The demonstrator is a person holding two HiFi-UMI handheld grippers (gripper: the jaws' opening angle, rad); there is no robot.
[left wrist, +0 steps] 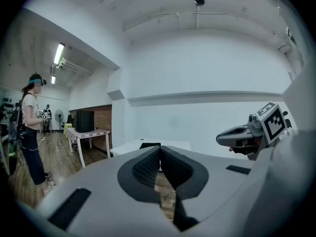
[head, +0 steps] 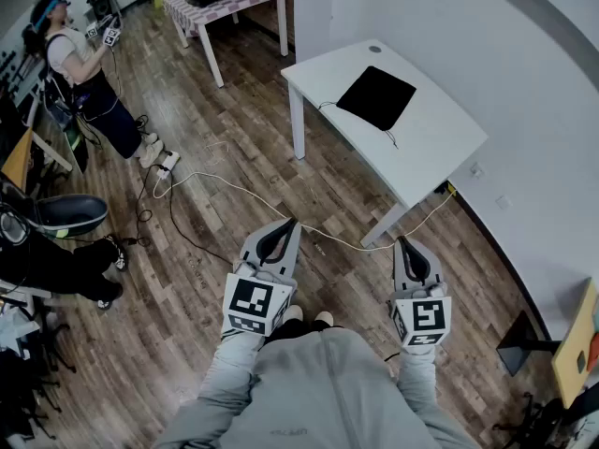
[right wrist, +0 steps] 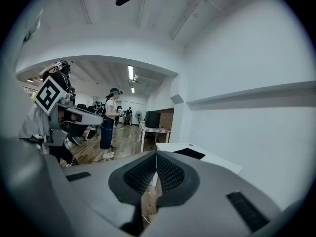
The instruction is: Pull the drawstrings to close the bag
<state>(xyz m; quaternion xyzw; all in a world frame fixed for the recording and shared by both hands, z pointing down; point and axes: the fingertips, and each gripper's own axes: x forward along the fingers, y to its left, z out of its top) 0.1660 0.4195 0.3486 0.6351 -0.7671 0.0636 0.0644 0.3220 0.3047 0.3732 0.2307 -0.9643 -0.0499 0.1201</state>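
Head view: both claws held over the wood floor, short of the white table point(head: 440, 143) at 1 o'clock. The black bag point(head: 376, 96) lies flat on that table, with a thin drawstring point(head: 389, 138) trailing off its near edge. I touch neither.

Left gripper point(head: 291, 222): its own view shows the ribbed pads pressed together with nothing between them. Right gripper point(head: 402, 241): the same, jaws together and empty.

Only the gripper views show the ceiling lights point(right wrist: 131, 73) and each claw seen from the other's side. The bag there is just a dark sliver on the tabletop.

Around: a white cable point(head: 245, 191) crosses the floor between my claws and the table legs. Another person point(head: 86, 75) stands at 10 o'clock, and a table with a checked cloth point(head: 225, 7) is at 11.
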